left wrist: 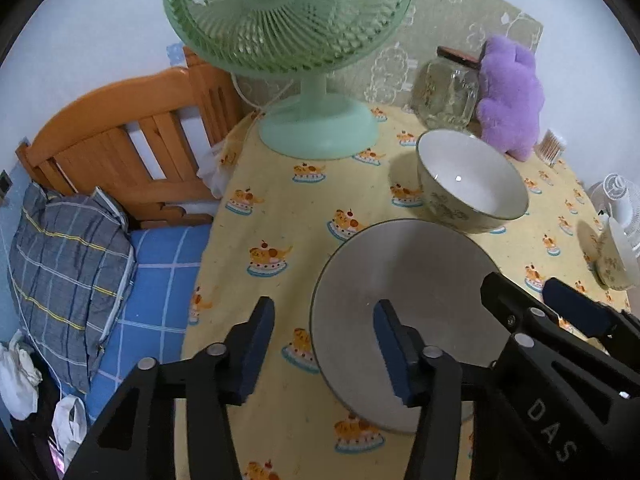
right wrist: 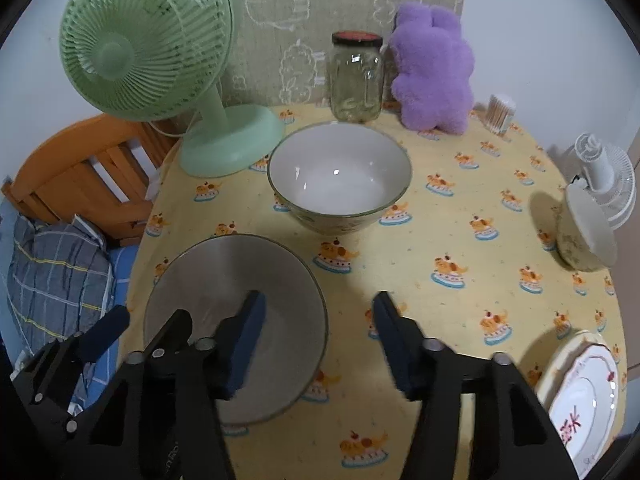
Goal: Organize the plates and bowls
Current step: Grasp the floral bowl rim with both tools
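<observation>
Both grippers (left (left wrist: 324, 344), right (right wrist: 318, 334)) gape, straddling opposite rims of the grey bowl (right wrist: 224, 292)

A bedroom in a home: a wooden bed frame (left wrist: 132, 152) with a plaid pillow (left wrist: 68, 272) stands just beside a table under a cartoon-print yellow cloth (right wrist: 460, 240), which carries a green desk fan (right wrist: 152, 60), a purple plush toy (right wrist: 432, 68) and a glass jar (right wrist: 355, 80).

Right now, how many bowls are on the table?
3: near bowl under both grippers, middle bowl before the jar, small bowl at the right edge. None seems hidden.
</observation>
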Demonstrator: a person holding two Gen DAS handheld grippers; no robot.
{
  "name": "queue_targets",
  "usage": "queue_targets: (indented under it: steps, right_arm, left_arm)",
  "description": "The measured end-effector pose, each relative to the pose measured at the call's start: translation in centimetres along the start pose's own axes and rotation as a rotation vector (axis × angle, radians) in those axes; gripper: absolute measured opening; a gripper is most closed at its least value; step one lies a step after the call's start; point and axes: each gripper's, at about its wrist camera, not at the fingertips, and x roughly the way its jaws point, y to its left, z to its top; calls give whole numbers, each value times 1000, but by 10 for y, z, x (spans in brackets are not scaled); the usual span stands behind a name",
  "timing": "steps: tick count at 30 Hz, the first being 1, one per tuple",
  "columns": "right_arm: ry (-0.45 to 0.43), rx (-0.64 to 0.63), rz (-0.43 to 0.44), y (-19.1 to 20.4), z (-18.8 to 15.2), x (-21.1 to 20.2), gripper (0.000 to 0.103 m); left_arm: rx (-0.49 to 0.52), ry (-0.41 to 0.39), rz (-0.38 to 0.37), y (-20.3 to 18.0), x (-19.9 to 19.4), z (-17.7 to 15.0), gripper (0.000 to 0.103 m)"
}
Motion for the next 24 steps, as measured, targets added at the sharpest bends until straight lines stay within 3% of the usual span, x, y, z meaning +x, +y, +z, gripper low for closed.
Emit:
queue_targets:
  steps: [6,24]
  right_arm:
    - [58,-1,28,3,3,27,27]
    - [92,18,13,-5,-5,6,26]
  left_arm:
    - [6,48,-31,-3,22,1,29]
    - [43,81,-34,-17,1,-7,29]
